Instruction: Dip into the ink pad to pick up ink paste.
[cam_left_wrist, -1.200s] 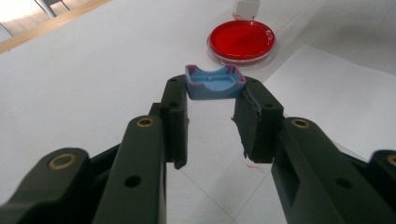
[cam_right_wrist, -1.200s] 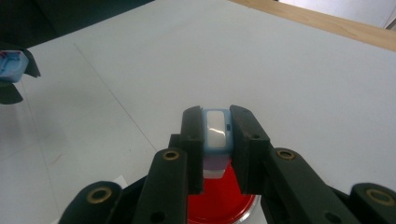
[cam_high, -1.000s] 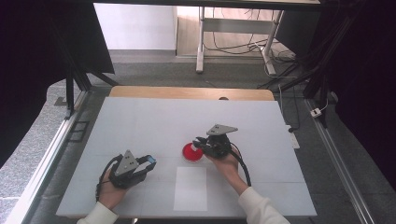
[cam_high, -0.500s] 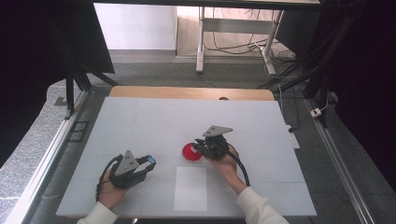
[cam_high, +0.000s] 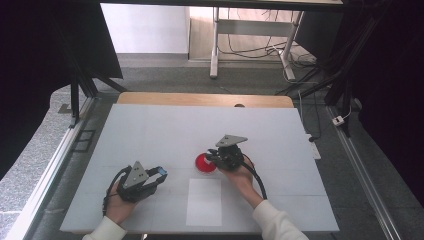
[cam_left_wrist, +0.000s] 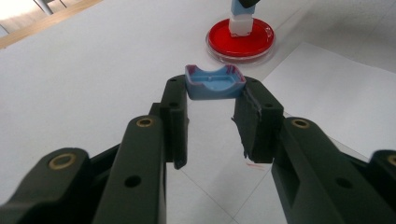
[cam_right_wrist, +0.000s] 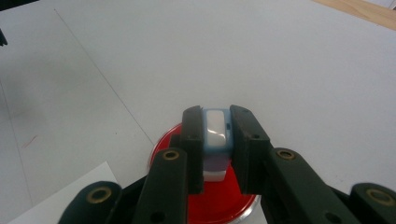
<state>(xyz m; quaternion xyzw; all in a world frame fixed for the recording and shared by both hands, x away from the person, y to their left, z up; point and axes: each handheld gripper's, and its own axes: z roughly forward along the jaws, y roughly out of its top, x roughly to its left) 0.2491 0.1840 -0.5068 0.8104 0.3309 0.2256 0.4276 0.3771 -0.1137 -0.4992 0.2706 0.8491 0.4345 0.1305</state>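
A round red ink pad lies near the middle of the white table. My right gripper is shut on a blue and white stamp, which stands upright with its base on the pad. My left gripper rests low at the front left, shut on a small blue cap held by its two ends, hollow side up.
A white sheet of paper lies at the front of the table, just in front of the pad. The table's wooden far edge runs along the back. Black frame legs and cables stand beyond.
The right gripper has sunk slightly toward the table with the stamp over the red pad. The left gripper has not moved.
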